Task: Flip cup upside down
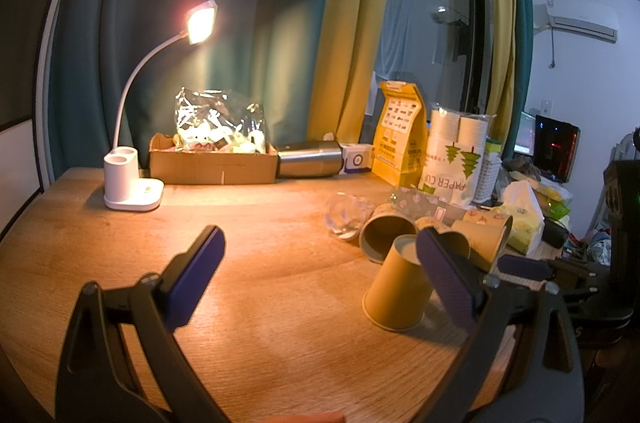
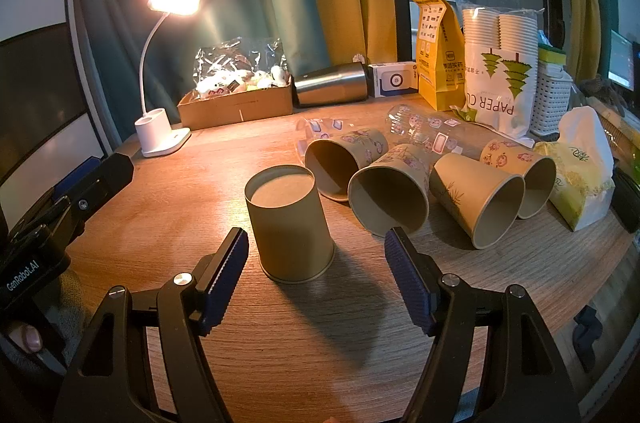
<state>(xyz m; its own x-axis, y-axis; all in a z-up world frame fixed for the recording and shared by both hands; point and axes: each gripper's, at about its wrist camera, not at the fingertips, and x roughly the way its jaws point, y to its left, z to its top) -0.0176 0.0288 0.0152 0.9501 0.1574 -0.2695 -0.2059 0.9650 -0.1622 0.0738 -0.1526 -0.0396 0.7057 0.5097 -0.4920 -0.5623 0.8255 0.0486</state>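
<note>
A plain brown paper cup stands upside down on the wooden table, its base up; it also shows in the left wrist view. My right gripper is open, its fingers either side of and just short of the cup, not touching it. My left gripper is open and empty, left of the cup; its right finger overlaps the cup in view. Several printed paper cups lie on their sides behind it.
A lit white desk lamp, a cardboard box, a steel flask, a yellow bag, a pack of paper cups and a tissue pack line the table's back and right. Clear plastic cups lie among the paper ones.
</note>
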